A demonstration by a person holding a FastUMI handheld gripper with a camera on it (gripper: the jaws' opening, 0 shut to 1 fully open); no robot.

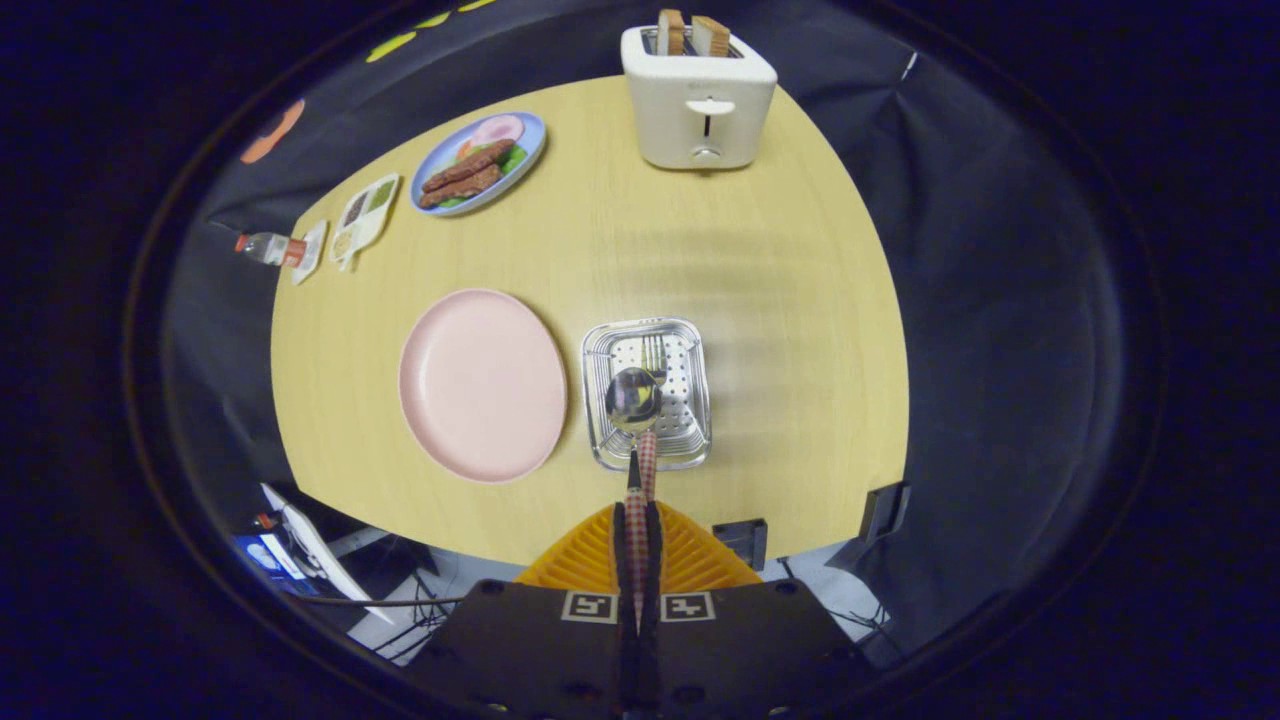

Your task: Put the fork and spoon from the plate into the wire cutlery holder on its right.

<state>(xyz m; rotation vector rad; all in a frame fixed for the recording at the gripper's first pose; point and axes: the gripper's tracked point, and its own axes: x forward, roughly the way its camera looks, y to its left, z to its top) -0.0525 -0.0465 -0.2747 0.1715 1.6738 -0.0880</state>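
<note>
Gripper view, gripper: the orange-fingered hand-held gripper (637,500) is pressed together on the red-checked handle of a shiny metal spoon (634,400), both fingers pinching it.
Gripper view, spoon: its bowl hangs ahead of the fingertips, over the near half of the square silver wire cutlery holder (690,445); whether it touches the holder's floor I cannot tell.
Gripper view, fork: a metal fork (654,357) lies inside the holder, tines showing just beyond the spoon's bowl.
Gripper view, plate: the round pink plate (482,384) just left of the holder is bare.
Gripper view, table: the light wooden table (780,300) also carries a white toaster (697,95) and a blue plate of food (480,162), well beyond.
Progress: judged nearly done; only the spoon's release remains.
Risk: the handle reaches back across the holder's near rim, so letting go too high could tip the spoon out towards the table edge, or knock it against the fork.
</note>
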